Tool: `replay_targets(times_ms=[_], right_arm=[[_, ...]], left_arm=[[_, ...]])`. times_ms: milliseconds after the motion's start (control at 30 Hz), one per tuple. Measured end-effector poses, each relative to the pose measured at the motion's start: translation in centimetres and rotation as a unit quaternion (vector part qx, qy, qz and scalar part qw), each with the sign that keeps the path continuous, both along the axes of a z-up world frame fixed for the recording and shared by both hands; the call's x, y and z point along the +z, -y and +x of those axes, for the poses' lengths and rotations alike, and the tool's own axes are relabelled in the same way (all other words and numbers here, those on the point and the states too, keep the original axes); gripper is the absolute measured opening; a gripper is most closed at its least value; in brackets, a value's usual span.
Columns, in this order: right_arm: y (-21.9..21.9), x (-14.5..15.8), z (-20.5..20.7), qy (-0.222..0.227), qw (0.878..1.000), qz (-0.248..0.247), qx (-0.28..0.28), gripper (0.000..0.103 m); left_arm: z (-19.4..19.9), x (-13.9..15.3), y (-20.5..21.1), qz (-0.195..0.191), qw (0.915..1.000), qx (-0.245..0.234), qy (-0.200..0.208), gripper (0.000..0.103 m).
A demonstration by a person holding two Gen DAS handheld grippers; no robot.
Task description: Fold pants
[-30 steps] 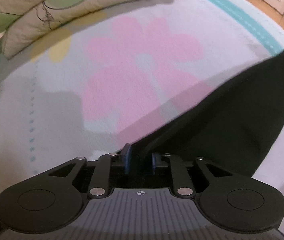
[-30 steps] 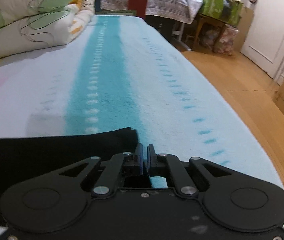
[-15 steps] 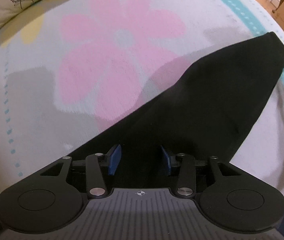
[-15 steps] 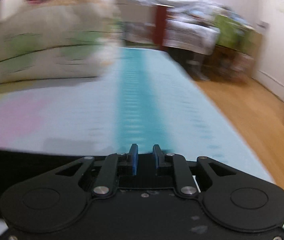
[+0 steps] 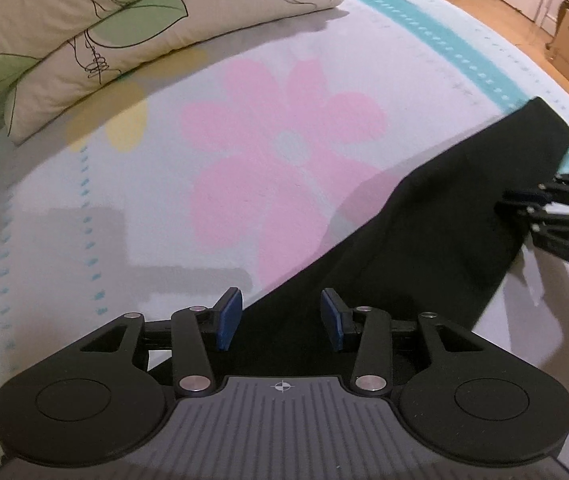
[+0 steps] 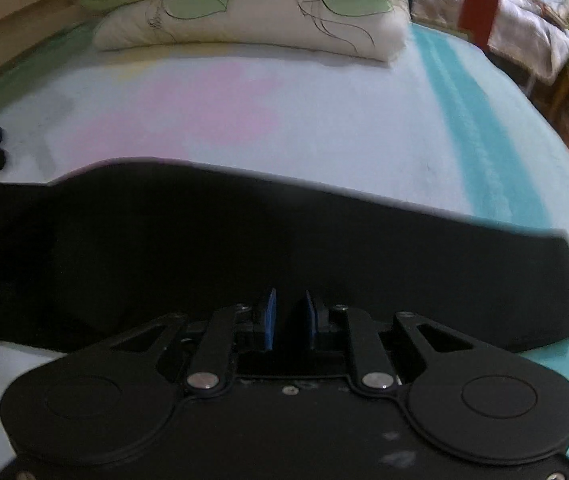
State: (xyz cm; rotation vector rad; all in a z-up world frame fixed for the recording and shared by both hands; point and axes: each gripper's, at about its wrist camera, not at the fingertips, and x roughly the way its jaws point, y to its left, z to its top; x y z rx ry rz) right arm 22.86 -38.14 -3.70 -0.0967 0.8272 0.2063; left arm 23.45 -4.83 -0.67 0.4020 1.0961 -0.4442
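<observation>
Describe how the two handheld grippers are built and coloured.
The left gripper has black linkage arms with silver rivets, blue pads, round black discs and a ribbed grey housing bearing a small crosshair mark. The right gripper has the same black linkages, discs and blue pads, on a smooth black housing.

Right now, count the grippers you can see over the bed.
2. The left gripper hangs open over the near end of the pants. The right gripper sits open above the pants' middle, near their front edge. No others show.
</observation>
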Motion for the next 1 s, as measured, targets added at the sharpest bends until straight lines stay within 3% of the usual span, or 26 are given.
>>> replay_targets(times_ms=[167,400,633,800,1000], right_arm=[[-0.4,0.6,-0.4,-0.002,1.0,-0.016,-0.002,0.017],[-2.7,3.8,-3.2,0.03,0.999,0.019,0.015,0.017],[-8.0,6.4,-7.0,0.047,0.995,0.055,0.07,0.019],[-12.4,6.7,-10.2,0.049,0.99,0.061,0.114,0.025],[-16.0,6.7,-11.9,0.048,0.983,0.084,0.155,0.026]], left_arm=[[-3.2,2.3,-2.9,-0.001,0.9988,0.014,0.046,0.042],[-12.9,3.2,-8.9,0.046,0.9961,0.019,0.073,0.042],[-20.9,1.0,-13.0,0.099,0.9915,0.058,0.061,0.042],[-23.2,-1.0,-14.6,0.118,0.9895,0.065,0.053,0.042],[-24.8,-1.9,-16.7,0.099,0.9907,0.09,0.026,0.042]])
